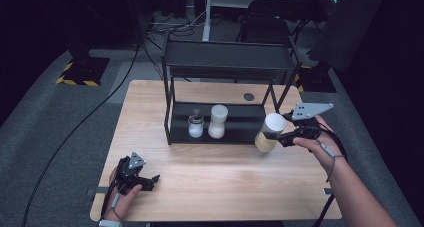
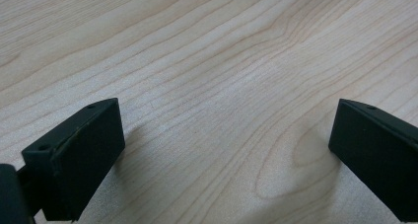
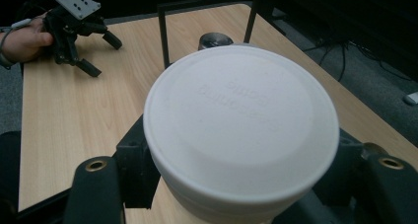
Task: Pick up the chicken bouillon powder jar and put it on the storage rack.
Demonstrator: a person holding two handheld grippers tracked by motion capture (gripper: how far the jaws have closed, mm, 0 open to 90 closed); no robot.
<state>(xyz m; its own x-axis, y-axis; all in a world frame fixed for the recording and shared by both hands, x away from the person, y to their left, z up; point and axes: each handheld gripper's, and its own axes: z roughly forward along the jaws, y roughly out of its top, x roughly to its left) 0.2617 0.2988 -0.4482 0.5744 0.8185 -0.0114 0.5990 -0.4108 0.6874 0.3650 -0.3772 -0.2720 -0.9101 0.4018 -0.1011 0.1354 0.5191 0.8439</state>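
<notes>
Close under the right gripper's camera sits the white lid [image 3: 241,125] of a jar [image 1: 268,132], with faint raised lettering too soft to read. Black jaws press against the jar from both sides just below the lid, so the right gripper [image 1: 280,133] is clamped on it. From above, the jar hangs tilted in that grip, its pale yellowish body off the table [image 1: 225,177] and just in front of the rack's [image 1: 225,62] right front leg. The right hand [image 1: 314,142] wraps the gripper from behind, a grey plate on top.

Left of the held jar, on the rack's lower shelf, stand a small shaker [image 1: 195,125] with a dark cap and a taller white bottle [image 1: 217,121], close beside each other and both upright.

Well apart from the right gripper, at the table's near left corner, the left gripper [image 1: 150,181] rests low over the wood in the left hand [image 1: 122,197]. Its own view shows both jaws spread wide with bare table grain between them, gripping nothing. A dark round disc [image 1: 248,96] lies on the table behind the rack.
</notes>
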